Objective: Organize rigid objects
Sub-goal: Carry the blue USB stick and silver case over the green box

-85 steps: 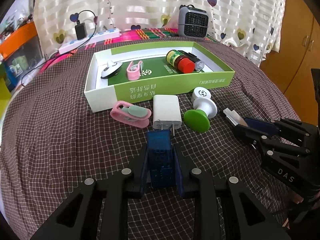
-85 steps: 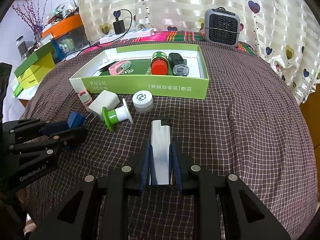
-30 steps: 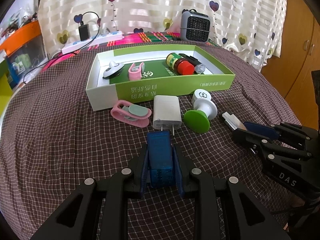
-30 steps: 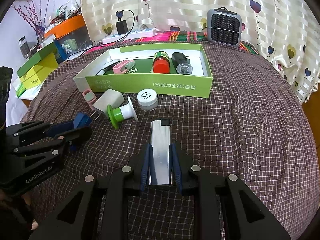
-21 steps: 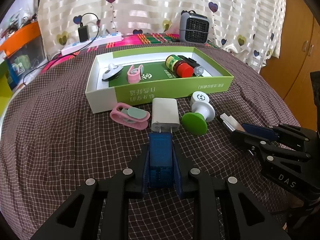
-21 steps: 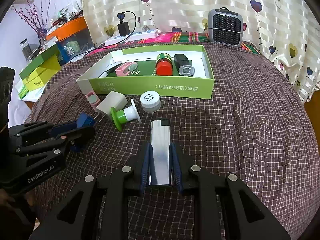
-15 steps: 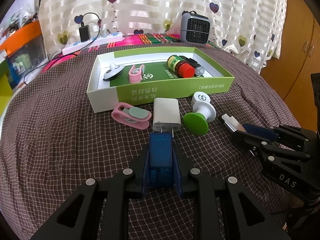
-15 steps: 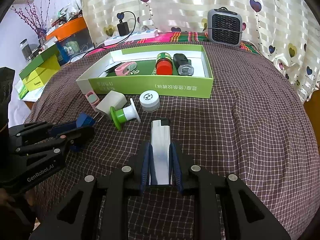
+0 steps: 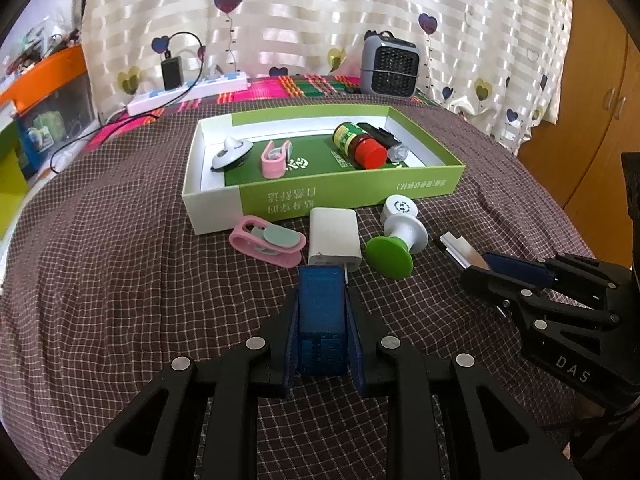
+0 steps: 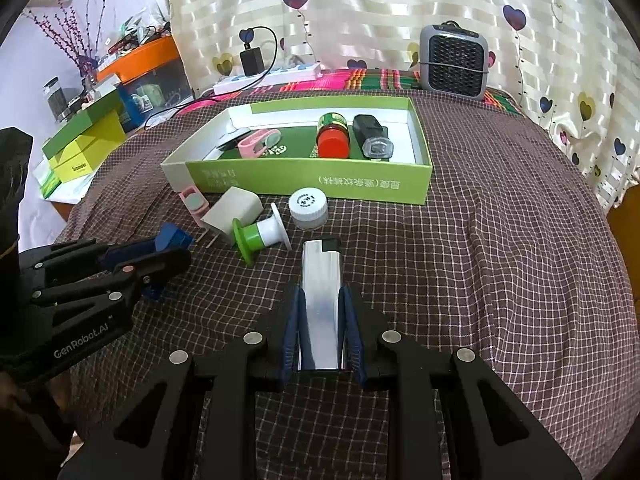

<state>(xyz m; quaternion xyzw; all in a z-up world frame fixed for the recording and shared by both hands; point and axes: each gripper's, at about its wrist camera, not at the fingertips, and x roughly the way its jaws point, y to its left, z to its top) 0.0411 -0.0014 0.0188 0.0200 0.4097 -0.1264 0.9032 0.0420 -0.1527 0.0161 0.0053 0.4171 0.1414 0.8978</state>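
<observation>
Behind checked brown tablecloth [image 10: 500,240]: heart-print curtain [image 10: 400,8], grey heater [image 10: 454,62].

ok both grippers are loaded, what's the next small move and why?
Probably carry the right gripper forward and set its silver lighter in the green box. It is clamped on the lighter, and bare floor shows near the black flashlight. The left gripper holds the blue block and can follow.
</observation>
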